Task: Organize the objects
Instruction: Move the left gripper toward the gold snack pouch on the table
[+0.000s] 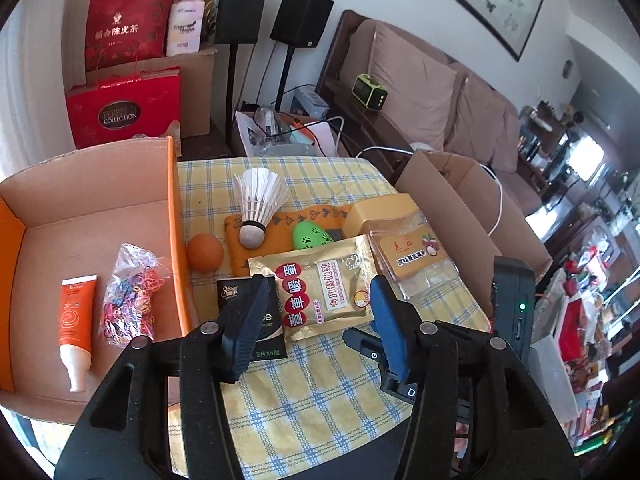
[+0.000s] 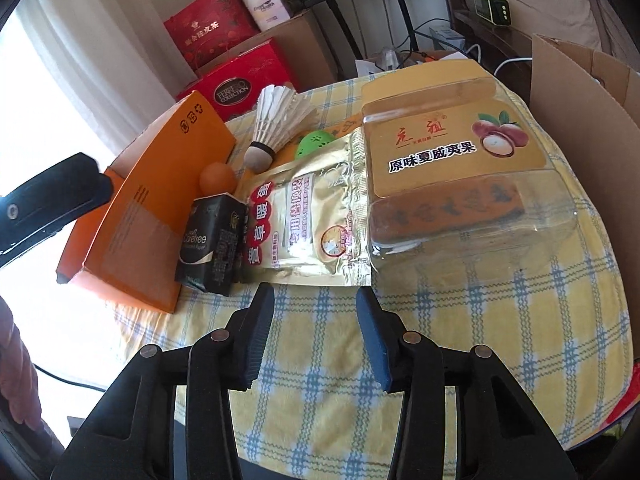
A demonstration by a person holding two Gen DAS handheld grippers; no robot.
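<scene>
**Sorting under way: both grippers empty, poised over the remaining items.**

The left gripper (image 1: 316, 292) hung with its jaws wide and nothing between them, above the black tissue pack (image 1: 256, 320) and the gold foil pouch (image 1: 320, 284). The right gripper (image 2: 316, 304) was likewise spread and empty, low over the checked tablecloth (image 2: 480, 340) just short of the pouch's near edge. The orange box (image 1: 172, 200) at the left already held a sunscreen tube (image 1: 76, 320) and a bag of hair ties (image 1: 128, 292). Still on the cloth were a shuttlecock (image 1: 256, 200), an orange ball (image 1: 205, 253), a green egg-shaped case (image 1: 310, 236) and a clear nut tub (image 1: 408, 248); a brown carton (image 1: 460, 200) stood at the right. In my judgement the step in hand was choosing the next pick. The pouch lay flat, so a grasp would call for catching its edge.
</scene>
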